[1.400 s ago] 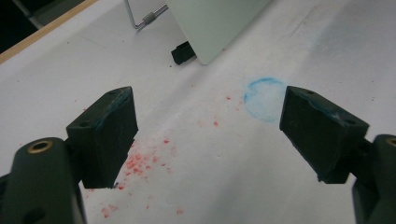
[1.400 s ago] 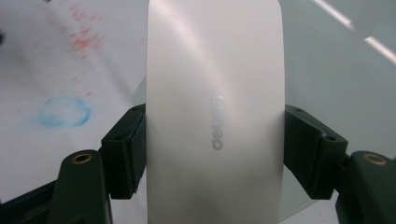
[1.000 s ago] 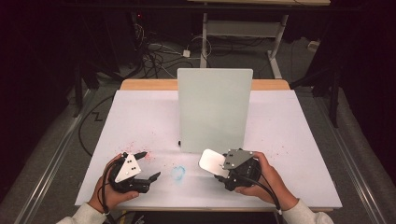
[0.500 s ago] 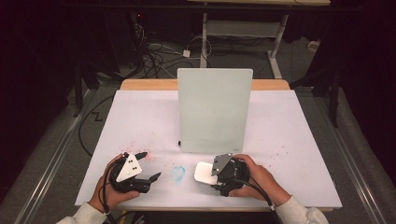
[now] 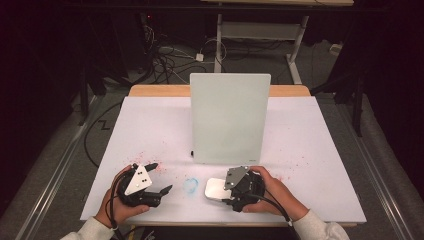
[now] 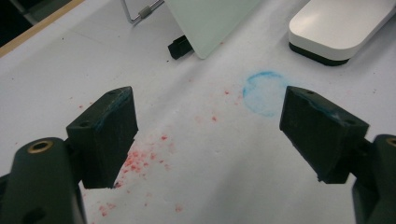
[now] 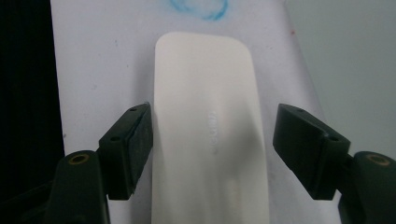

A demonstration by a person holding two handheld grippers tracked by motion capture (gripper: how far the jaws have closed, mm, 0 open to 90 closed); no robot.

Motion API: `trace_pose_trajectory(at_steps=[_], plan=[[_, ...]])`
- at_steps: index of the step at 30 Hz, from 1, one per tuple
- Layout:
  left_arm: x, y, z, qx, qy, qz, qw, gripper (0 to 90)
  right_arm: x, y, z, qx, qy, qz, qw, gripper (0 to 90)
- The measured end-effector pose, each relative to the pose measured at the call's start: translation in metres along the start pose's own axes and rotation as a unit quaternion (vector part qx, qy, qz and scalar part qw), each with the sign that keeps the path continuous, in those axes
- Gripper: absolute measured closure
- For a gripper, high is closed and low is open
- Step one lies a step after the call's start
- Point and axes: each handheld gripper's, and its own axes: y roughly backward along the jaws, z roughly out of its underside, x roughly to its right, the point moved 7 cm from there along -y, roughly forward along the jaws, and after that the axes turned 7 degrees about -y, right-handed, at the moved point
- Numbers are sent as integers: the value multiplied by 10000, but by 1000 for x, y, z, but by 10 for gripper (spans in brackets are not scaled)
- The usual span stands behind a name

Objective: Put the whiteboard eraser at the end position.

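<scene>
- The white eraser [image 7: 205, 135] lies flat on the white table cover [image 5: 150, 125], near the front edge and just right of a smudged blue ring mark [image 5: 190, 185]; the upright whiteboard panel [image 5: 229, 117] stands behind it.
- The right gripper [image 5: 224, 189] straddles the eraser. Its jaws have just been opening: in the right gripper view one pad sits at the eraser's edge and the other stands clear with a gap, so the grip looks let go and the eraser rests on the table.
- The step in hand appears to be setting the eraser down beside the blue mark, or re-seating the hold on it.
- The eraser's long axis runs along the right gripper's line of sight, its rounded far end pointing at the blue ring; in the high view that is roughly left-right across the table.
- The left gripper [image 5: 162, 177] rests on the table with jaws wide apart and nothing between them, pointed towards the blue ring over scattered red specks [image 6: 140, 161].
- The next move probably calls for either backing the right gripper straight off without nudging the eraser, or closing squarely across its short sides.
</scene>
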Motion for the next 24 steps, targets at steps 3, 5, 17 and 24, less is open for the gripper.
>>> trace_pose_trajectory(at_steps=[3,5,17,24], plan=[[1,0,0,-15,-25,4,10000,184,3,8,-3,224,-83,171,9996,308],[1,0,0,-16,-31,10,10000,184,6,14,-4,372,-139,206,9990,312],[1,-1,-1,-24,-34,12,10000,184,28,47,-6,1113,-486,994,9876,271],[1,-1,-1,-15,-31,9,10000,179,44,63,1,1382,-740,1434,9772,236]])
